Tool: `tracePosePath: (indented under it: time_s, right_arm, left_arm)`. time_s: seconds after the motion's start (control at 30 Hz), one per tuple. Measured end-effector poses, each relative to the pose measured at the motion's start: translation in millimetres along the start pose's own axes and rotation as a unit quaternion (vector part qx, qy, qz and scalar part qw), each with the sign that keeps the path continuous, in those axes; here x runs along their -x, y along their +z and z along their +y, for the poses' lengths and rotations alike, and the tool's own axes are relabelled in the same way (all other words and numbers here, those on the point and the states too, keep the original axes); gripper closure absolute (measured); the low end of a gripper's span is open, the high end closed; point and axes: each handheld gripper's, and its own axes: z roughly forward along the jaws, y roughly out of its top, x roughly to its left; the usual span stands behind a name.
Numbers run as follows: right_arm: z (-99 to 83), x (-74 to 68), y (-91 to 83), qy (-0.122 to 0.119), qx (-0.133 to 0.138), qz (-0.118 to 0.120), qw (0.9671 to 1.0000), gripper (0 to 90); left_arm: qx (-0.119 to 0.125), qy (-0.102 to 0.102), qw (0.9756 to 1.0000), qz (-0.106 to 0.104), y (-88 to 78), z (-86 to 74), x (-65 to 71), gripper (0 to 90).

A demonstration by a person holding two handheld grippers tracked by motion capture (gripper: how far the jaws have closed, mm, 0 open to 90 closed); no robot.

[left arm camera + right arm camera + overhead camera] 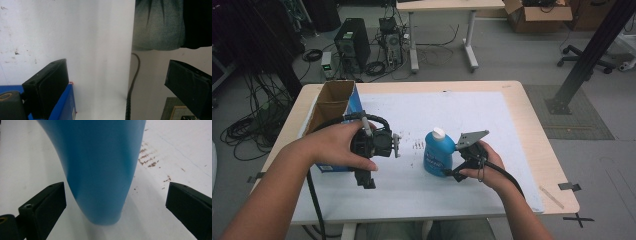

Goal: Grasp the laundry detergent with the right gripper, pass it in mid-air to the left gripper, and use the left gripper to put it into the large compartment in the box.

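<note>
We find the right gripper (451,169) held low at the base of a blue bottle (438,152) that stands upright on the white mat (472,107). In the right gripper view its jaws stand wide apart, and the bottle (97,167) sits between them, nearer the jaw at the left of that view. We see white mat between the bottle and each jaw, so neither jaw touches it. The bottle carries a white cap (439,133), well above the jaws in the high view. Brown specks (148,160) lie on the mat beyond the jaw at the right of that view, past the bottle.

We find the left gripper (367,179) held above the mat, apart from the bottle. In the left gripper view its jaws are also wide, with nothing between them but bare mat (100,50) and the table edge. A corner of the blue carton (63,105) lies just beside the jaw at the left of that view; we cannot tell whether the two touch. In the high view the carton (334,107) stands open at the top, behind the left hand (337,145). The right hand (487,167) grips its tool from behind, with the grey plate (472,137) just beside the bottle's shoulder.
</note>
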Motion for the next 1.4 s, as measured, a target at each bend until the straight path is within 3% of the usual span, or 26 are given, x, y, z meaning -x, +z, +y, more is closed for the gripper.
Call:
tracePosePath:
  time_s: [0.3, 0.47, 0.87, 1.4]
  right_arm:
    - [-2.3, -2.8, 9.4, -0.001, 0.018, -0.005, 0.9998, 2.8]
    - [-4.9, -5.3, 14.1, 0.002, 0.049, -0.010, 0.9987, 2.7]
    - [-1.9, -9.6, 18.5, 0.001, 0.094, -0.023, 0.9953, 2.5]
    - [-3.1, -8.7, 21.7, 0.021, 0.125, -0.032, 0.9914, 1.7]
  left_arm:
    - [0.002, 0.001, 1.0000, -0.003, 2.1, 1.6, -0.9, 5.4]
    - [0.001, -0.001, 1.0000, -0.005, 3.2, 1.9, -1.7, 5.3]
    - [-0.003, -0.001, 1.0000, -0.008, 5.4, 4.0, -3.0, 5.3]
    - [-0.003, -0.001, 1.0000, -0.009, 6.2, 5.5, -3.6, 5.3]
